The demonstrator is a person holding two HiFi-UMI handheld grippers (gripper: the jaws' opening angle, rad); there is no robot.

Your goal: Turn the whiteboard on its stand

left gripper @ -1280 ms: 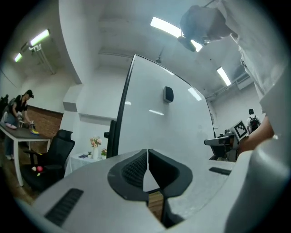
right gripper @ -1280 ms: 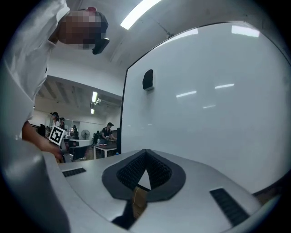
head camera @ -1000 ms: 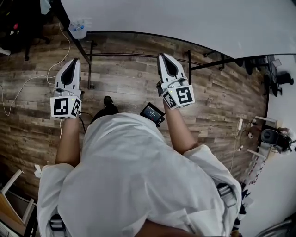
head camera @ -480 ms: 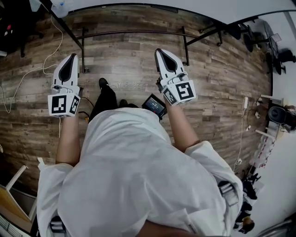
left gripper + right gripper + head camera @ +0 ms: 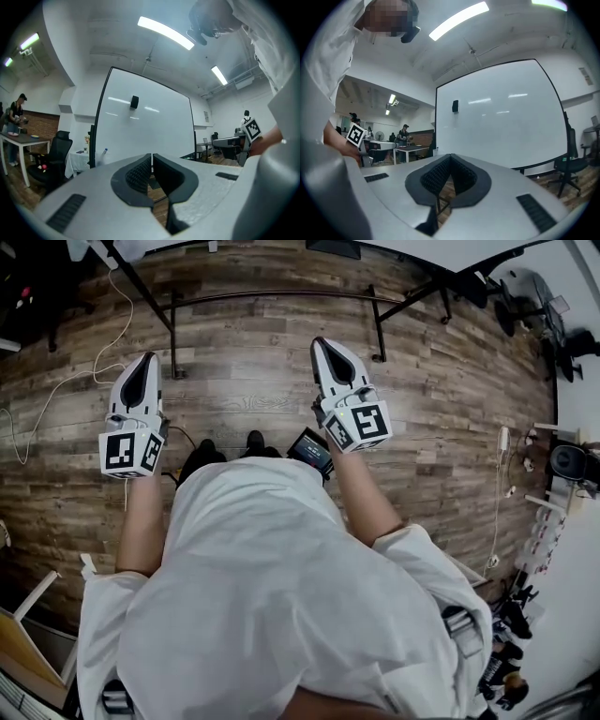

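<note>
Head view: the left gripper and right gripper, jaws closed and empty, hover above the brown wood-plank floor. The large white rectangular whiteboard stands upright ahead, untouched, on its black metal stand.

A floor of brown wood planks is seen in the head view, its boards worn in uneven tones. In the left gripper view, white walls and a white ceiling are shown, lit by long strip lights. A band of brick wall is seen at the far left, behind a white table at which a person stands. A black office chair is placed near it, beside a small table draped in white cloth. In the right gripper view, another black office chair is seen at the right, and desks are made out at the far left.
</note>
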